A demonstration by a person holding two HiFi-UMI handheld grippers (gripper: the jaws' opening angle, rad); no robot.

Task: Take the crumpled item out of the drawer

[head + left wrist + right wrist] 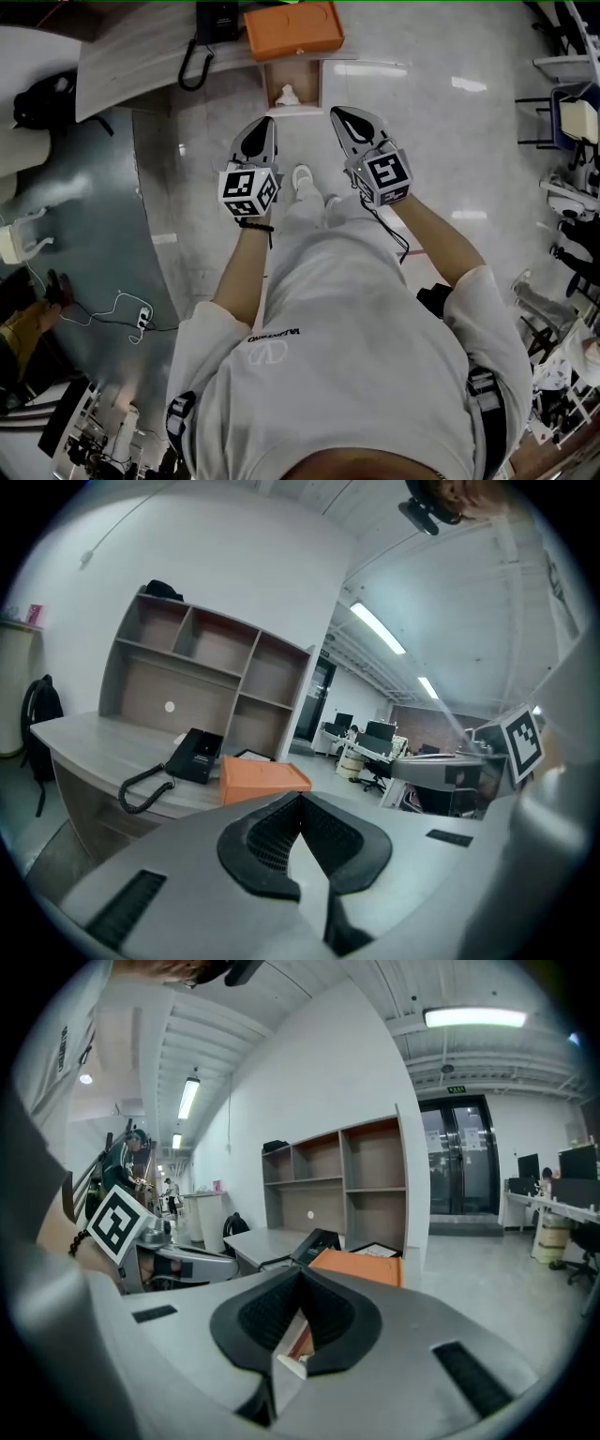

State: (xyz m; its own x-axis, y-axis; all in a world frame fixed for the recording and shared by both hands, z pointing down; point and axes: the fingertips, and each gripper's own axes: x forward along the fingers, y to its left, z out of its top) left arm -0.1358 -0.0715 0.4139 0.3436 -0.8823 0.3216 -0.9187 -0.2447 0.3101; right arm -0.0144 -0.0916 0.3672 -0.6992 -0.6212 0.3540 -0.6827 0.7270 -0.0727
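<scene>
In the head view a drawer (313, 86) stands pulled out from under the desk's front edge. A white crumpled item (287, 95) lies in it. My left gripper (263, 127) and right gripper (347, 119) hover side by side short of the drawer, above the floor, pointing toward it. Both are shut with nothing between their pads. In the left gripper view the left gripper (300, 797) has its jaw tips touching. The right gripper view shows the right gripper (302, 1271) the same way. Neither gripper view shows the crumpled item.
An orange box (293, 30) and a black desk phone (214, 21) sit on the grey desk (131, 56) right above the drawer. A shelf unit (216, 682) stands at the back of the desk. My white shoe (303, 178) is on the glossy floor below the grippers.
</scene>
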